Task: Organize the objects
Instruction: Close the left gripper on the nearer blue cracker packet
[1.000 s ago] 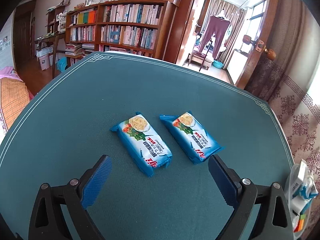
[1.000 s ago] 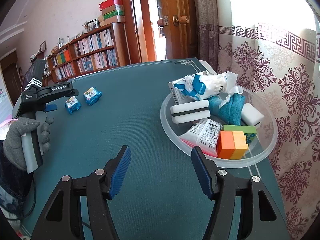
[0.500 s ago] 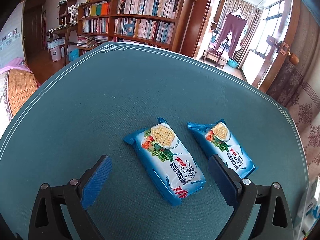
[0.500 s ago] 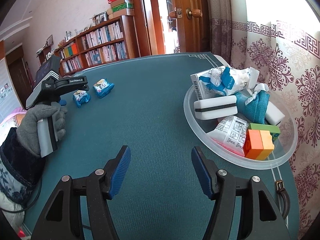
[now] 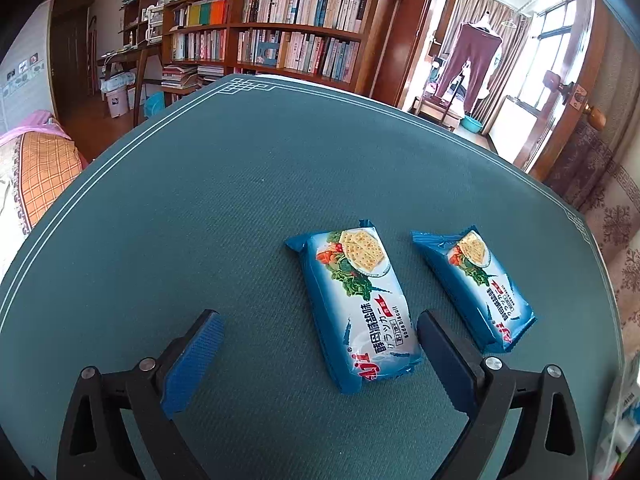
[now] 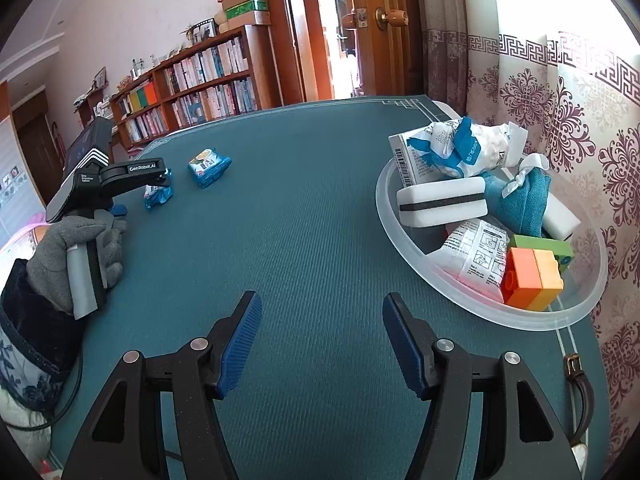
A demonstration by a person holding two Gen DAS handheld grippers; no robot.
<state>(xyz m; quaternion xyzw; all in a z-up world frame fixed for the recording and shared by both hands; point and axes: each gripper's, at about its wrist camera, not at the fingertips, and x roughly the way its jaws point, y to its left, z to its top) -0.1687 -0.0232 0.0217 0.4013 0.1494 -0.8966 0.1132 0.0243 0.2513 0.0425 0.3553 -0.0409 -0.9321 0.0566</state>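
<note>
Two blue cracker packets lie flat on the teal table cloth (image 5: 200, 208), side by side and apart, both angled with their printed cracker pictures toward the far end. The nearer cracker packet (image 5: 356, 304) sits between the fingers of the left gripper (image 5: 318, 338), closer to the right finger; its near end lies just beside that pad without clearly touching it. The second cracker packet (image 5: 478, 286) lies to the right, outside the jaws, just beyond the right finger. The left gripper's jaws stand wide apart and grip nothing.

In the right wrist view, a gloved hand (image 6: 76, 252) holds the left gripper's handle at the far left of the table, with both packets in front of it, one partly hidden by the tool. The right gripper (image 6: 320, 320) hovers over bare cloth near the table's near edge, its blue pads spread at a middling width with nothing between them.

To the right stands a clear plastic bowl (image 6: 432, 276), close to the table's right edge by the patterned curtain (image 6: 580, 140). It holds a white sponge with a black stripe (image 6: 442, 202), a teal cloth (image 6: 520, 204), a crumpled blue and white bag (image 6: 460, 148), a printed packet (image 6: 476, 256) and stacked toy bricks (image 6: 532, 278) in orange, yellow and green. A bookshelf (image 5: 288, 40) lines the far wall.
</note>
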